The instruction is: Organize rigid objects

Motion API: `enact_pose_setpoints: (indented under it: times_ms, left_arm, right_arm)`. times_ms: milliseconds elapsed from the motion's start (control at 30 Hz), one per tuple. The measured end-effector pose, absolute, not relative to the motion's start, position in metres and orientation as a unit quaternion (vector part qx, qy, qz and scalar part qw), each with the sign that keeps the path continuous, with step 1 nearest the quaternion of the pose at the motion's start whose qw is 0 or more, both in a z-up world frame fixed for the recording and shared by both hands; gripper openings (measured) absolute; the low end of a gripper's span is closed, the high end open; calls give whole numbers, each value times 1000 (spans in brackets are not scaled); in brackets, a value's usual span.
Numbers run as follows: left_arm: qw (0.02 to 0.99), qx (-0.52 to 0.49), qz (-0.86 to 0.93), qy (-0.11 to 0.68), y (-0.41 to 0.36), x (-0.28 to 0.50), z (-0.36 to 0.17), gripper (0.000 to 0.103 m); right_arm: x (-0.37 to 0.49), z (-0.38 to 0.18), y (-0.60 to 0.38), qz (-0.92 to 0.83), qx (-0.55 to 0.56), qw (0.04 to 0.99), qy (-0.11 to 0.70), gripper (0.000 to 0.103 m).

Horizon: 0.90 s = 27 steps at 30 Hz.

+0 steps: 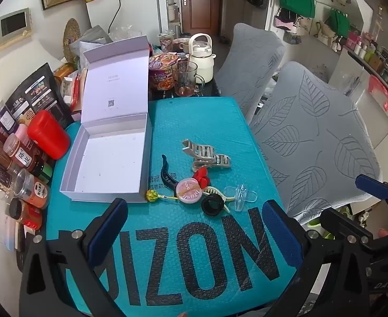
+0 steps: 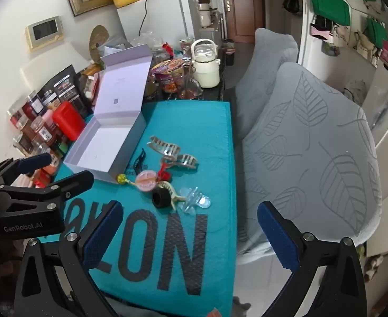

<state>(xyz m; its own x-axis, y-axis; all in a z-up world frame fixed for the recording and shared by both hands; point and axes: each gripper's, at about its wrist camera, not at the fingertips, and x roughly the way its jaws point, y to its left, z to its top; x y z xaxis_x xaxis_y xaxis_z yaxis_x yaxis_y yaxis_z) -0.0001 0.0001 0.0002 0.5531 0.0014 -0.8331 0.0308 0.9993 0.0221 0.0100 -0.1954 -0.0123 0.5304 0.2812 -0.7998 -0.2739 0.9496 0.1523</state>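
Observation:
An open white box (image 1: 106, 158) (image 2: 104, 148) sits on the teal mat (image 1: 207, 121) (image 2: 194, 124), lid raised. Right of it lie a beige hair claw (image 1: 207, 154) (image 2: 172, 153), a black clip (image 1: 167, 175) (image 2: 139, 158), a red clip (image 1: 201, 177), a pink round tin (image 1: 188, 191) (image 2: 146, 181), a yellow lollipop (image 1: 151, 195) (image 2: 121, 178), a black ring (image 1: 211, 205) (image 2: 160, 197) and a clear plastic piece (image 1: 241, 194) (image 2: 194, 200). My left gripper (image 1: 194, 235) (image 2: 59, 169) is open, just short of the items. My right gripper (image 2: 191, 237) (image 1: 365, 195) is open and empty over the mat's right edge.
Spice jars (image 1: 27, 185) and a red canister (image 1: 48, 134) (image 2: 68, 121) line the mat's left side. A noodle cup (image 1: 162, 71), glass mug (image 1: 187, 82) and white kettle (image 1: 201, 58) (image 2: 205, 63) stand behind. Two grey leaf-pattern chairs (image 1: 313, 132) (image 2: 313, 145) stand right.

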Motion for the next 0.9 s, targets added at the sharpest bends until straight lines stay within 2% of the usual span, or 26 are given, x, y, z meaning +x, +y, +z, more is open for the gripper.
enact_pose_setpoints:
  times_ms: [200,900]
  left_arm:
    - [884,18,-3,466,-16,-6,1,103]
    - [884,-4,-7,467,10,-6,8,103]
  right_arm:
    - [10,-12,-195,158,2,874,460,103]
    - [10,-8,-194,154,-3,877,455,103]
